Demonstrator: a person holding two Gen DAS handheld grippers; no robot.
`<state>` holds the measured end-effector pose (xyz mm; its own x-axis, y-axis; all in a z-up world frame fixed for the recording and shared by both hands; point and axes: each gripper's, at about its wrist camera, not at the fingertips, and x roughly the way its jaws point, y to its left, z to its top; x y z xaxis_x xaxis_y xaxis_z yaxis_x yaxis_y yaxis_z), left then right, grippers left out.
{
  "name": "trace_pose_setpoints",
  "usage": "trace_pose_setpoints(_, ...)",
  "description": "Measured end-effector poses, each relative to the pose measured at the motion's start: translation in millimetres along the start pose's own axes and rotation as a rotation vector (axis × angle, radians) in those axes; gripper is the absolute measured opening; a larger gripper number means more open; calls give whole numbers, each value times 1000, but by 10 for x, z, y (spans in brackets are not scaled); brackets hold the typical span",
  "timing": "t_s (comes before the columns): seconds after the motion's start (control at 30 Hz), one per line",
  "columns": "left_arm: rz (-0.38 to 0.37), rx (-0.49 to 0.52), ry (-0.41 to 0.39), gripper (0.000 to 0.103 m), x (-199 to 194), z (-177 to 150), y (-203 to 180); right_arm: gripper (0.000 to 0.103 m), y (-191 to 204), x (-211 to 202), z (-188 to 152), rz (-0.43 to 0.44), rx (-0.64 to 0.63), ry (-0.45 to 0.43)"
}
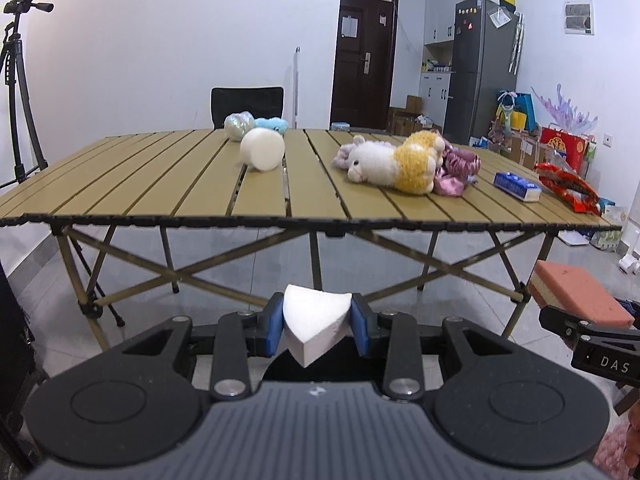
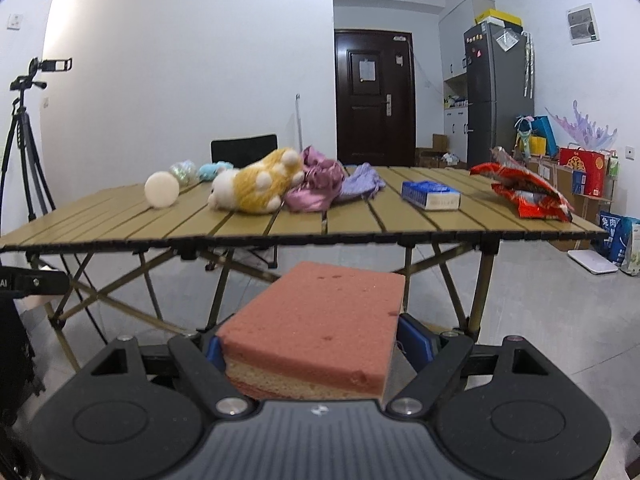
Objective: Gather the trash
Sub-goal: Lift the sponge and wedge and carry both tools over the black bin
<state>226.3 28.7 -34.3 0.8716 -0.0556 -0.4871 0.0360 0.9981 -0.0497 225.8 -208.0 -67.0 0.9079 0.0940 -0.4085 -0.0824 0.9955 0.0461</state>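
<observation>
Right wrist view: sponge (image 2: 316, 328) hides the tongs' (image 2: 320, 350) pads.

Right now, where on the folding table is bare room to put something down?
The folding table is bare on its left side, from the white foam cylinder to the left edge, and along the front edge. It is crowded from the plush toy to the red snack bag.

Both grippers (image 1: 318, 326) (image 2: 316, 350) clamped, loaded.
</observation>
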Motion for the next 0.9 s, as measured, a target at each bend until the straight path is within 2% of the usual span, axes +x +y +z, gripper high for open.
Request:
trace_pose_setpoints(0.63,69,12,147,35,-164,-640,189,81,132,-162,-521,5,-47,140)
trace_pose_setpoints(0.9,101,1,197,35,-101,-717,247,81,116,-154,-671,-13,-66,174)
